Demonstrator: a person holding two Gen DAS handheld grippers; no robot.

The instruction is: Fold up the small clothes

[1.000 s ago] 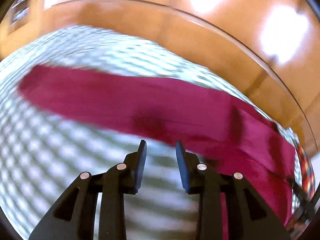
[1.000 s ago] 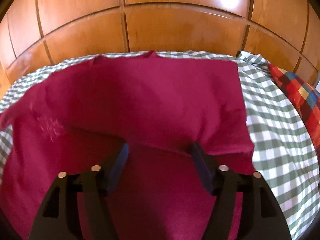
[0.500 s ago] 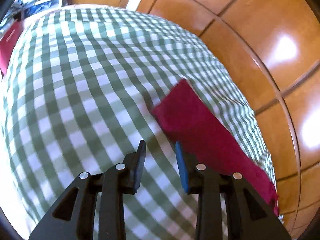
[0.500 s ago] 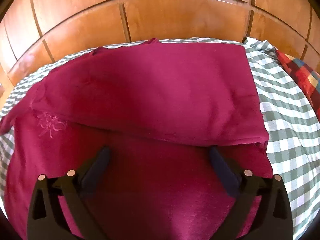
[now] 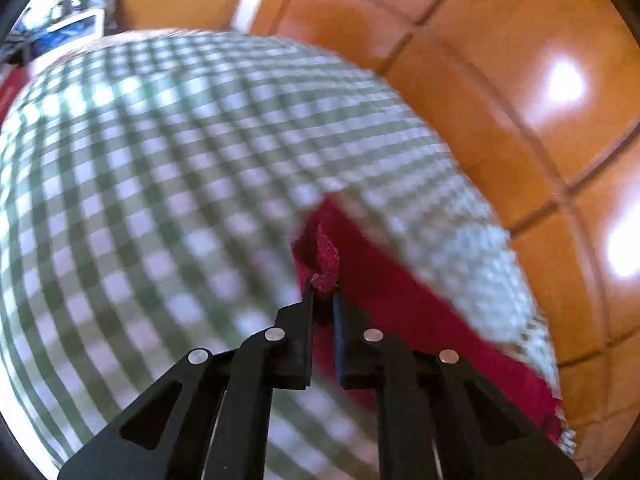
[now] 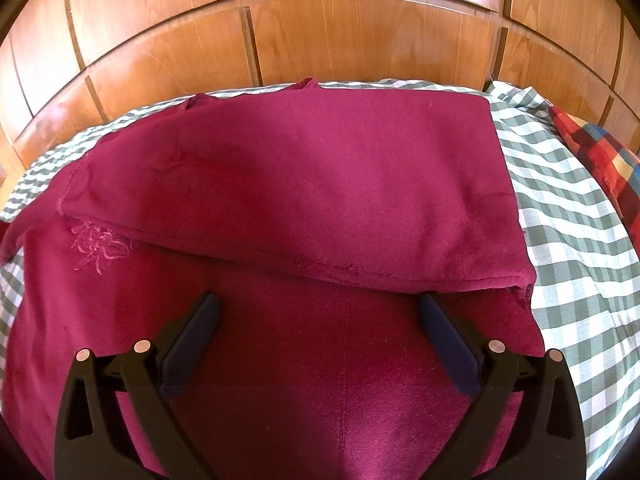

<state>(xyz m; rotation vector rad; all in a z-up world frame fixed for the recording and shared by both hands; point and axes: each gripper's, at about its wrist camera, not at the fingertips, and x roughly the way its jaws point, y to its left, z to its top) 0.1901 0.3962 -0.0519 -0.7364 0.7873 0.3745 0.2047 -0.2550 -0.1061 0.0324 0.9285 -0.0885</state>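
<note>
The left gripper (image 5: 322,286) has just been closing, and its jaws now pinch a bunched corner of the crimson garment (image 5: 400,308) between the tips. Half a second ago those jaws stood narrowly apart over bare checks, with the cloth's corner lying flat toward one o'clock of them. Now that corner is puckered and lifted at twelve o'clock of the tips, and the rest of the garment runs off toward four o'clock along the edge of the green-and-white checked cover (image 5: 160,184). The left wrist view is blurred. Wooden panelling (image 5: 520,100) fills the two o'clock side.

In the right wrist view the right gripper (image 6: 318,314) stands spread as wide as it goes, its blue pads (image 6: 196,336) clear of the fabric with nothing clamped between them. A second ago its jaws were narrower; they had spread by half a second ago and are unchanged since. The crimson garment (image 6: 300,184) lies across the checked cover (image 6: 560,240) from nine o'clock to three o'clock, its far half folded back toward the camera so that a doubled edge crosses just above the pads. A pink embroidered motif (image 6: 100,246) shows at ten o'clock on the lower layer. A red plaid cloth (image 6: 600,164) lies at two o'clock, by the wooden panelling (image 6: 320,40).
</note>
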